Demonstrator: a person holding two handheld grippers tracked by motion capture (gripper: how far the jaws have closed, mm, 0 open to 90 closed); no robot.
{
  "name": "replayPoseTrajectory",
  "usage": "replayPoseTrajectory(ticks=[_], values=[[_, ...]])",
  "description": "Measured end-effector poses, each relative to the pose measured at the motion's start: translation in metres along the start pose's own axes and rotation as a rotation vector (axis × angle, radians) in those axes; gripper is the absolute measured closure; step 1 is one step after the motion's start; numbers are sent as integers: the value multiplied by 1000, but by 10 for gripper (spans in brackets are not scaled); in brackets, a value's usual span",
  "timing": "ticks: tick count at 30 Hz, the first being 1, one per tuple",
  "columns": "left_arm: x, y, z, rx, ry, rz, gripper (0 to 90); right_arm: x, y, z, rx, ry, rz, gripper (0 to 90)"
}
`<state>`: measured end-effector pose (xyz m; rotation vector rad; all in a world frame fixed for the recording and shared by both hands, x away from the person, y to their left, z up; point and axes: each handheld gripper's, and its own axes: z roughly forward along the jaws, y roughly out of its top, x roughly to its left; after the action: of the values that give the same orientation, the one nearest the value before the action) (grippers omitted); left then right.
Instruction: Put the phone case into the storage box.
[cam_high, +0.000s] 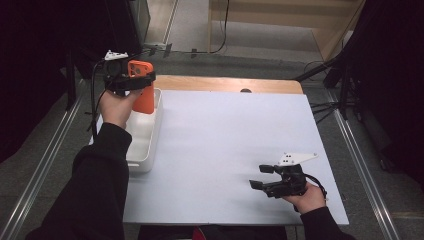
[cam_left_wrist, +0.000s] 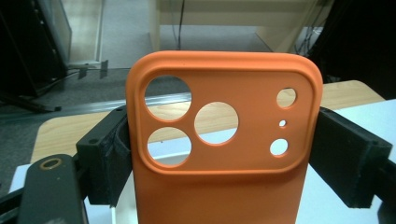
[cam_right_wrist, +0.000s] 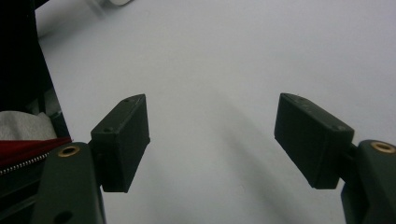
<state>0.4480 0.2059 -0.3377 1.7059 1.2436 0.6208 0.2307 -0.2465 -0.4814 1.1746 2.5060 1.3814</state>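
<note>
I'm holding the orange phone case (cam_left_wrist: 224, 140) upright between the jaws of my left gripper (cam_high: 131, 80), which are pinching it by its two long edges, camera cutouts at the top. In the high view it is hanging just above the far end of the white tray (cam_high: 145, 145). My right gripper (cam_high: 267, 177) is sitting spread wide over the white tabletop (cam_high: 225, 140), holding nothing.

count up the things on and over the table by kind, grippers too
phone case: 1, orange, held in the left gripper
tray: 1, white, at the table's left edge
grippers: 2, the left one shut on the case, the right gripper open over the white table
total: 4
</note>
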Motion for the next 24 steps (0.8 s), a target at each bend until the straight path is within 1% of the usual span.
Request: replayPoseTrajectory(ticks=[6, 9, 12, 14, 16, 18, 24], values=[[7, -1, 9, -9, 10, -28, 157, 0, 0, 0, -1, -1, -1, 255], [10, -1, 14, -9, 13, -36, 157, 0, 0, 0, 0, 1, 0, 255], [11, -1, 19, -12, 25, -33, 157, 1, 0, 0, 1, 1, -3, 255], [10, -2, 22, -8, 31, -22, 157, 0, 0, 0, -1, 4, -2, 255], [10, -3, 25, -13, 26, -16, 157, 0, 0, 0, -3, 3, 1, 255], [9, -4, 28, -9, 43, -2, 156, 0, 0, 0, -4, 3, 1, 255], [10, -8, 40, -6, 63, -8, 156, 0, 0, -1, -13, 0, 11, 255]])
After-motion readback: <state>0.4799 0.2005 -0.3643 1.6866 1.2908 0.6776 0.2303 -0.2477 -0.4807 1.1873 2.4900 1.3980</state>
